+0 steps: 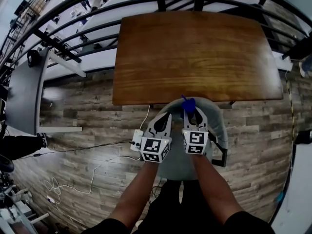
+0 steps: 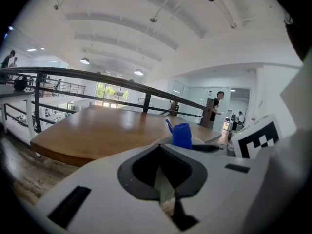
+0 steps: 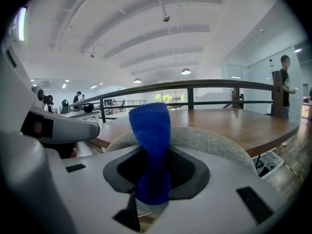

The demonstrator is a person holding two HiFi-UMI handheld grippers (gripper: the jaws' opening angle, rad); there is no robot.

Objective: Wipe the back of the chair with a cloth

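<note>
The grey fabric chair (image 1: 217, 126) stands pushed up to the wooden table (image 1: 195, 52), its rounded back (image 3: 214, 141) just beyond my right jaws. My right gripper (image 1: 193, 113) is shut on a blue cloth (image 1: 188, 103), which sticks up out of the jaws (image 3: 150, 123) over the top edge of the chair back. My left gripper (image 1: 165, 117) hovers beside it on the left, shut with nothing between its jaws (image 2: 160, 150). From the left gripper view the blue cloth (image 2: 181, 134) shows to the right, above the chair's rim.
A black metal railing (image 1: 146, 4) curves behind the table. On the plank floor to the left lie a white power strip (image 1: 136, 140) and its cables. A grey desk (image 1: 22, 91) stands far left. A person (image 3: 285, 84) stands beyond the table.
</note>
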